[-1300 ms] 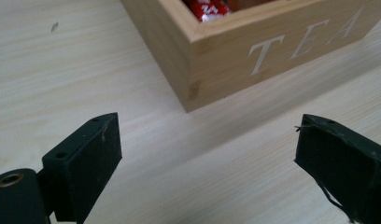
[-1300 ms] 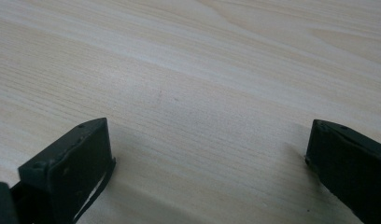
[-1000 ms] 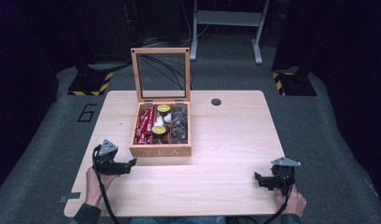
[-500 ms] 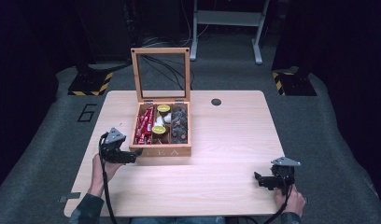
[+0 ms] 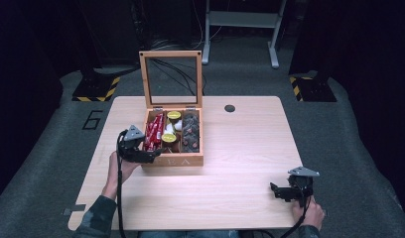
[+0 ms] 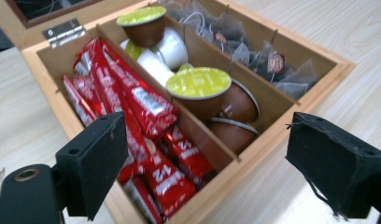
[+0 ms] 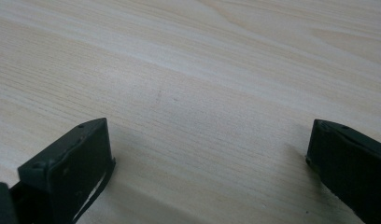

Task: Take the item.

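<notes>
A wooden box (image 5: 172, 161) with an upright glass lid (image 5: 170, 79) stands at the table's middle left. Its left compartment holds red stick packets (image 6: 142, 107), the middle one coffee capsules (image 6: 199, 88) with yellow-green lids, the right one tea bags (image 6: 254, 51). My left gripper (image 5: 150, 152) hovers open at the box's front left corner, its jaws spread wide over the packets and capsules in the left gripper view (image 6: 216, 168). My right gripper (image 5: 276, 191) rests open near the table's front right, with bare wood between its jaws (image 7: 207, 163).
The light wooden table (image 5: 240, 148) has a small dark round cap (image 5: 230, 108) near its far edge. Beyond it lie a grey floor, black-and-yellow striped bases (image 5: 94, 89) and a white metal stand (image 5: 240, 20).
My left gripper has moved forward and right from the table's front left up to the box's front left corner. The right gripper has stayed in place.
</notes>
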Demonstrator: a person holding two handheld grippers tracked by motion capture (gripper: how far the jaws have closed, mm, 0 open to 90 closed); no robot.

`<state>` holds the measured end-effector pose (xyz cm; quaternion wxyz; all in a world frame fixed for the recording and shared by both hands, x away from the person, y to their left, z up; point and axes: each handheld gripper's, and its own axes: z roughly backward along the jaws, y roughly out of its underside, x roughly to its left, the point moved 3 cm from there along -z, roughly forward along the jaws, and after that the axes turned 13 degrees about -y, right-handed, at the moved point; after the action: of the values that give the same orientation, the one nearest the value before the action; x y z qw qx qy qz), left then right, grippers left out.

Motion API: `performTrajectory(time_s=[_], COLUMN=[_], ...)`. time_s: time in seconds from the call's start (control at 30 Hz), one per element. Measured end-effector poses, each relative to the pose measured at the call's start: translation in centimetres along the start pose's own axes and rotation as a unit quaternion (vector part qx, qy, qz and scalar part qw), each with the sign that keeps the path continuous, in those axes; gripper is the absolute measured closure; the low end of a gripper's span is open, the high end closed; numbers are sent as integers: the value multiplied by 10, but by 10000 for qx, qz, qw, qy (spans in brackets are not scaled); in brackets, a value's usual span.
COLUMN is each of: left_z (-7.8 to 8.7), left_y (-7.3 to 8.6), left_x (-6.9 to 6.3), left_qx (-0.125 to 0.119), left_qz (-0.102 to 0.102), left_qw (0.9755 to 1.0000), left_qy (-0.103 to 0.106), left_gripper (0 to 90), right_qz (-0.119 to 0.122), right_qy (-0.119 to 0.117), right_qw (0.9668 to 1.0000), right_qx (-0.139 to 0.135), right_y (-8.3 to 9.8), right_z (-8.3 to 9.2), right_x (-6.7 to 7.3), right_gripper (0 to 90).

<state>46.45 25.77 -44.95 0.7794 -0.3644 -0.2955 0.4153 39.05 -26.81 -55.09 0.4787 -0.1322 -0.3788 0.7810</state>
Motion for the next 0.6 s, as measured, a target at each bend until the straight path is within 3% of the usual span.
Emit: performTrajectory(time_s=[0.23,0.4,0.6], left_z=[-9,-18,-37], left_y=[-19,-31,-38], left_x=[-2,0,-9], left_qx=[-38,-128,91], left_qz=[-191,-100,-328], left_qw=[9998,9997,9991], left_qy=[46,169,234], left_gripper=[139,169,213], right_qz=[-21,0,0], right_qy=[2,0,1], right_qw=[10000,10000,10000], right_qx=[10,1,1], right_y=[0,0,0], right_z=[0,0,0], right_x=[0,0,0], right_gripper=[0,0,0])
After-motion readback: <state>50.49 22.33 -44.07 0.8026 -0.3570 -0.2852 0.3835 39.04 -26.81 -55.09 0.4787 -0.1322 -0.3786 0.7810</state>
